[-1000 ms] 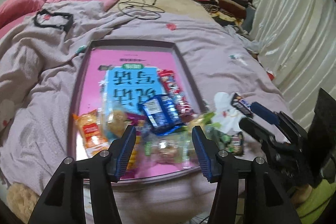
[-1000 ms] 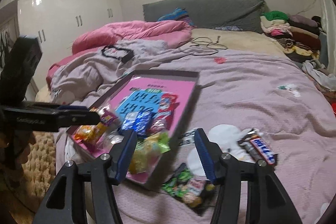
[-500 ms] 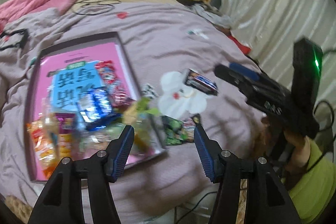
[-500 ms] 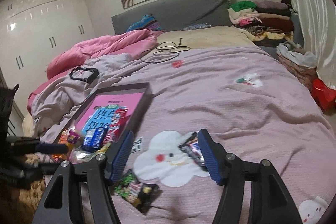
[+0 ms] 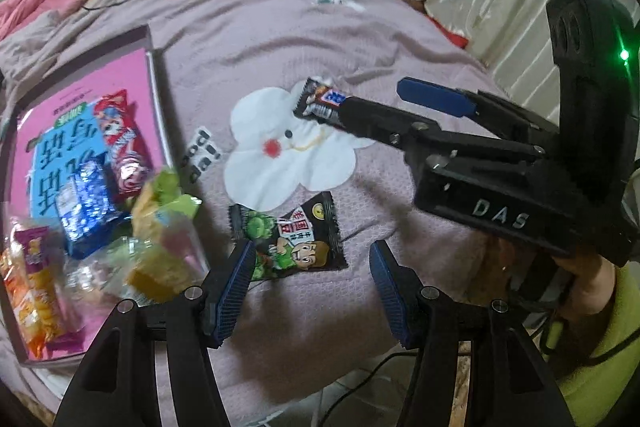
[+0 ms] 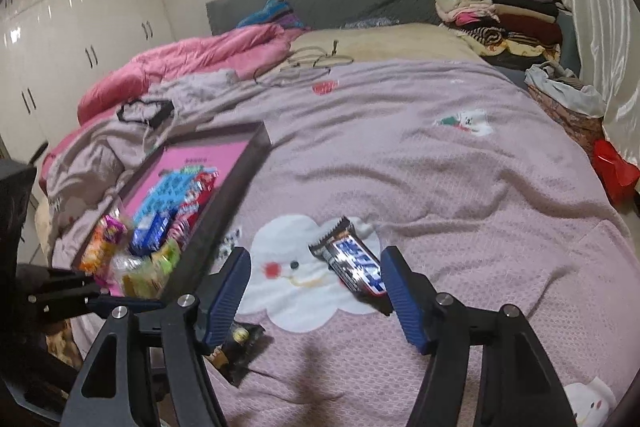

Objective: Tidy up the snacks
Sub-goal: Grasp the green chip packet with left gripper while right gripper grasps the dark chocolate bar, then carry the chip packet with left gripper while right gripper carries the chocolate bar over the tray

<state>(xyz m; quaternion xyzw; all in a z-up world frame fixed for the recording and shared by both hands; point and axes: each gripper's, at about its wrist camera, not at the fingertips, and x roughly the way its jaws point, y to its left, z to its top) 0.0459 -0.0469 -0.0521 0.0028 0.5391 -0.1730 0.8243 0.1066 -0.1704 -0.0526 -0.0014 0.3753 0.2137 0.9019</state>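
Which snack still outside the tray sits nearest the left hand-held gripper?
The black-and-green packet, right at the left hand-held gripper, partly between its open fingers. The other loose snack, the dark chocolate bar, lies farther away on the white cloud print, by the right hand-held gripper.

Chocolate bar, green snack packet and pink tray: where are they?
chocolate bar (image 6: pixel 352 261), right wrist view, wrapper middle.
green snack packet (image 5: pixel 294 241), left wrist view, wrapper middle.
pink tray (image 5: pixel 156 95), left wrist view, right rim.

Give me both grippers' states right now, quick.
Left gripper: open, empty, over the black-and-green snack packet.
Right gripper: open, empty, jaws around the chocolate bar, not clamped.
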